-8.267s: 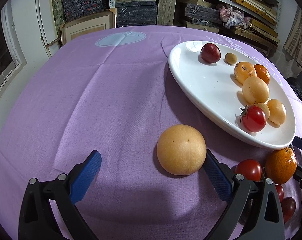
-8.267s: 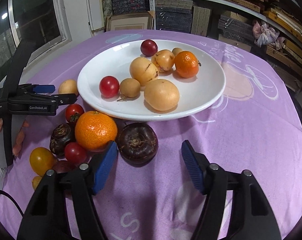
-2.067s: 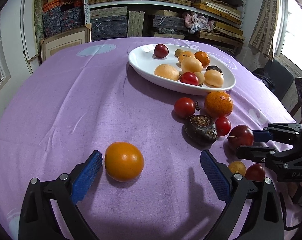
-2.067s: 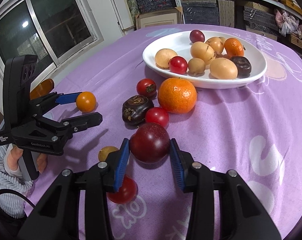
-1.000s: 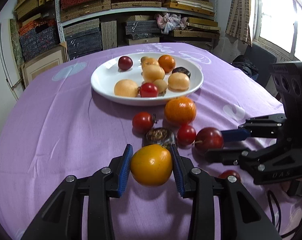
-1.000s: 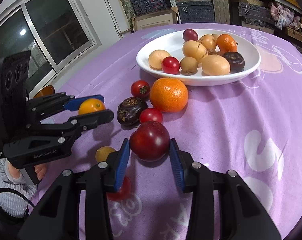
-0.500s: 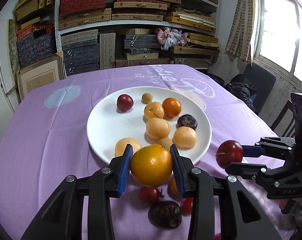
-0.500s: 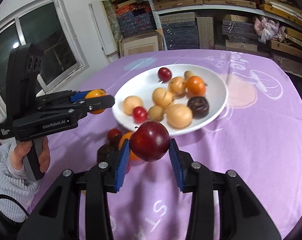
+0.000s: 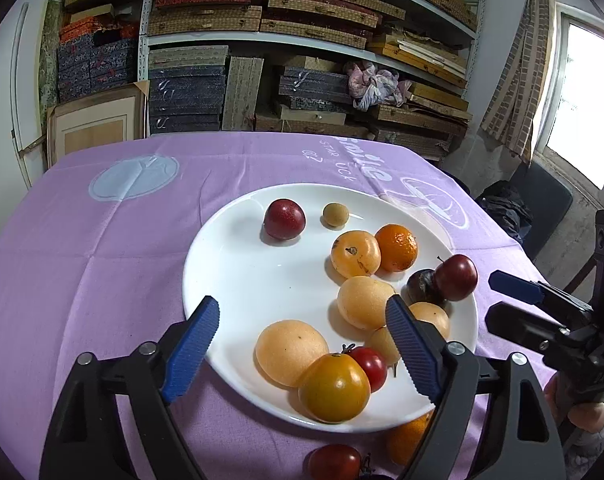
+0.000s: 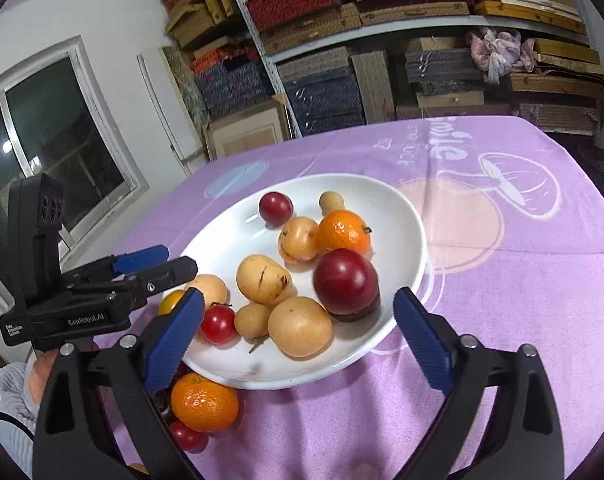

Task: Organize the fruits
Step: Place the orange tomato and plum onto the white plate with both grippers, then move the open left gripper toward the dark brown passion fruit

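Note:
A white plate (image 9: 238, 280) (image 10: 402, 216) on the purple cloth holds several fruits. My left gripper (image 9: 306, 344) is open above the plate's near edge; the orange-yellow tomato (image 9: 334, 387) (image 10: 171, 301) lies on the plate below it, free of the pads. My right gripper (image 10: 298, 340) is open over the plate's near rim. The dark red plum (image 10: 346, 280) (image 9: 455, 277) rests on a dark fruit (image 9: 420, 287) at the plate's right side, free of the pads.
Off the plate near its front edge lie a mandarin (image 10: 204, 402) (image 9: 408, 438), a small red tomato (image 10: 186, 436) and another red tomato (image 9: 334, 462). Shelves stacked with boxes (image 9: 230, 80) stand behind the table. A window (image 10: 42, 152) is at the left.
Both grippers have opened. The orange-yellow tomato left my left gripper and now lies on the plate's near edge. The dark red plum left my right gripper and sits on the plate.

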Available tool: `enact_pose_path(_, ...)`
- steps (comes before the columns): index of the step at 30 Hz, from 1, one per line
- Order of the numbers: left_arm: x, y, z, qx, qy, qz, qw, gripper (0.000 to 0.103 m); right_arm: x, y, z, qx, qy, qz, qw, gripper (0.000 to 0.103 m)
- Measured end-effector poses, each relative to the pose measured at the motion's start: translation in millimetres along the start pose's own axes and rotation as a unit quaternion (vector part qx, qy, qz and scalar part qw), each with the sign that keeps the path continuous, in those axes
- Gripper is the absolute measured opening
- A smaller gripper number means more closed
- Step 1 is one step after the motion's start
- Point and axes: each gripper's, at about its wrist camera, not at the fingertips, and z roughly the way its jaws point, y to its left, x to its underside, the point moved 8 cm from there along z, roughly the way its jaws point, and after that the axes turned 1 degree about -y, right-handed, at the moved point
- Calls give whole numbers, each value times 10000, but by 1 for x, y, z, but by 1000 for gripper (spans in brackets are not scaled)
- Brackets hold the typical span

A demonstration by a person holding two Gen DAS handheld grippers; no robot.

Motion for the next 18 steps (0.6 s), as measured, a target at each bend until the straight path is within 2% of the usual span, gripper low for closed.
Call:
enact_pose_path(4,6,5,-27,-124,-132,-17,9998,97,4,9,-25,54,-62,-159,9998,99)
enact_pose_path(10,47,7,-70,-357,-239,85,9990,98,44,27,-61,369,19,-588,9976,99)
enact_pose_path(14,82,-3,-79,-404,-26,197,9990,98,71,35,-65,684,123,-1054,9920,99)
enact_pose_path(18,108,-21,-69,-231,330,376,9985,98,83,43,-57,700,293,-1307,9885,99)
